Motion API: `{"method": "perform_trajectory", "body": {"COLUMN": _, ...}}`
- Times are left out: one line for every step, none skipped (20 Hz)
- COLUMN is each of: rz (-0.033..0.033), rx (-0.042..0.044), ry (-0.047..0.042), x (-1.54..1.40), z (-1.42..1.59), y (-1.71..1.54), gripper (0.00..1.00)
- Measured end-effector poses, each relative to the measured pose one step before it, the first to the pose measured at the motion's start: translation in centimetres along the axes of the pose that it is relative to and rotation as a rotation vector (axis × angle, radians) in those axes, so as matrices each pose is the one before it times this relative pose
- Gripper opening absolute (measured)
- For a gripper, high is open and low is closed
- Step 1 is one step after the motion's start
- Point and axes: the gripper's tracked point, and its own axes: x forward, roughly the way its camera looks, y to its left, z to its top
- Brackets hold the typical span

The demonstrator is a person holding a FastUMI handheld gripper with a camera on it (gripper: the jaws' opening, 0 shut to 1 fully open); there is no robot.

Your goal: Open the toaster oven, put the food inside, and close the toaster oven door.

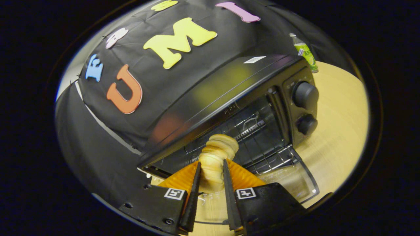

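Between the fingers, the tool (211, 172) is clamped on a ridged bread roll (217, 154). Just beyond it, the toaster oven (229, 98) stands on the worktop (341, 131), door (295, 180) lowered, wire rack (262, 144) exposed. Behind the oven stands a bottle (305, 52).

Bread roll's (216, 157) lower end hidden between the gripper's (211, 170) fingers; whether both press on it can't be told. Toaster oven (229, 98) left part hidden behind roll and fingers; interior back too dark to make out. Glass door (292, 183) partly covered by gripper body. Bottle (305, 52) label too small to tell; knob (305, 95) markings too.
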Motion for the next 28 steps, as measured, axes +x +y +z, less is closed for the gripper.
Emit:
{"method": "perform_trajectory", "body": {"rz": -0.00007, "rx": 0.01338, "ry": -0.00897, "x": 0.934, "z": 0.446, "y": -0.178, "gripper": 0.44}}
{"method": "perform_trajectory", "body": {"rz": -0.00318, "rx": 0.01816, "ry": -0.01687, "x": 0.699, "z": 0.455, "y": -0.102, "gripper": 0.44}}
{"method": "perform_trajectory", "body": {"rz": 0.00190, "rx": 0.00034, "ry": 0.00309, "x": 0.686, "z": -0.015, "y": 0.018, "gripper": 0.43}}
{"method": "perform_trajectory", "body": {"rz": 0.00236, "rx": -0.00409, "ry": 0.00297, "x": 0.504, "z": -0.153, "y": -0.109, "gripper": 0.43}}
{"method": "perform_trajectory", "body": {"rz": 0.00480, "rx": -0.00292, "ry": 0.00219, "x": 0.367, "z": -0.124, "y": -0.015, "gripper": 0.45}}
{"method": "perform_trajectory", "body": {"rz": 0.00474, "rx": -0.00083, "ry": -0.00803, "x": 0.180, "z": 0.121, "y": 0.084, "gripper": 0.46}}
{"method": "perform_trajectory", "body": {"rz": -0.00341, "rx": -0.00405, "ry": -0.00908, "x": 0.165, "z": 0.044, "y": 0.021, "gripper": 0.51}}
{"method": "perform_trajectory", "body": {"rz": 0.00537, "rx": -0.00315, "ry": -0.00107, "x": -0.176, "z": 0.100, "y": 0.107, "gripper": 0.55}}
{"method": "perform_trajectory", "body": {"rz": 0.00453, "rx": -0.00355, "ry": -0.00213, "x": 0.022, "z": -0.100, "y": 0.147, "gripper": 0.60}}
{"method": "perform_trajectory", "body": {"rz": 0.00351, "rx": 0.00251, "ry": -0.00860, "x": -0.355, "z": 0.038, "y": 0.222, "gripper": 0.70}}
{"method": "perform_trajectory", "body": {"rz": -0.01541, "rx": -0.00736, "ry": 0.00168, "x": -0.404, "z": -0.011, "y": -0.171, "gripper": 0.81}}
{"method": "perform_trajectory", "body": {"rz": 0.00822, "rx": 0.00194, "ry": -0.00540, "x": -0.146, "z": -0.256, "y": 0.243, "gripper": 0.92}}
{"method": "perform_trajectory", "body": {"rz": 0.00613, "rx": -0.00137, "ry": -0.00562, "x": -0.997, "z": 0.034, "y": 0.158, "gripper": 0.95}}
{"method": "perform_trajectory", "body": {"rz": 0.01234, "rx": -0.01310, "ry": -0.00186, "x": -0.488, "z": -0.347, "y": 0.313, "gripper": 0.96}}
{"method": "perform_trajectory", "body": {"rz": -0.00638, "rx": -0.02199, "ry": -0.00463, "x": -0.980, "z": -0.106, "y": -0.009, "gripper": 1.00}}
{"method": "perform_trajectory", "body": {"rz": 0.00040, "rx": -0.01661, "ry": -0.01235, "x": -1.300, "z": -0.022, "y": 0.121, "gripper": 1.00}}
{"method": "perform_trajectory", "body": {"rz": 0.00145, "rx": -0.01144, "ry": -0.01200, "x": -1.555, "z": 0.179, "y": 0.225, "gripper": 1.00}}
{"method": "perform_trajectory", "body": {"rz": 0.00081, "rx": -0.01194, "ry": -0.01146, "x": -1.785, "z": 0.047, "y": 0.239, "gripper": 1.00}}
{"method": "perform_trajectory", "body": {"rz": -0.00126, "rx": -0.02487, "ry": -0.01423, "x": -1.800, "z": 0.216, "y": 0.159, "gripper": 1.00}}
{"method": "perform_trajectory", "body": {"rz": 0.00288, "rx": -0.02739, "ry": -0.02083, "x": -2.077, "z": 0.196, "y": 0.338, "gripper": 1.00}}
{"method": "perform_trajectory", "body": {"rz": -0.00493, "rx": -0.03852, "ry": -0.02536, "x": -2.054, "z": 0.428, "y": 0.219, "gripper": 1.00}}
{"method": "perform_trajectory", "body": {"rz": -0.01556, "rx": -0.05382, "ry": -0.02171, "x": -2.066, "z": 0.303, "y": -0.026, "gripper": 1.00}}
{"method": "perform_trajectory", "body": {"rz": -0.00318, "rx": -0.04883, "ry": -0.02704, "x": -1.949, "z": 0.477, "y": 0.043, "gripper": 1.00}}
{"method": "perform_trajectory", "body": {"rz": -0.00437, "rx": -0.04034, "ry": -0.02442, "x": -1.930, "z": 0.396, "y": 0.254, "gripper": 1.00}}
{"method": "perform_trajectory", "body": {"rz": -0.00081, "rx": -0.03241, "ry": -0.01614, "x": -1.648, "z": 0.227, "y": -0.044, "gripper": 1.00}}
{"method": "perform_trajectory", "body": {"rz": 0.00209, "rx": -0.02381, "ry": -0.01304, "x": -1.528, "z": 0.074, "y": 0.106, "gripper": 1.00}}
{"method": "perform_trajectory", "body": {"rz": -0.00602, "rx": -0.02854, "ry": -0.00670, "x": -1.537, "z": -0.117, "y": -0.133, "gripper": 1.00}}
{"method": "perform_trajectory", "body": {"rz": -0.00550, "rx": -0.02648, "ry": -0.00141, "x": -0.922, "z": -0.198, "y": -0.178, "gripper": 1.00}}
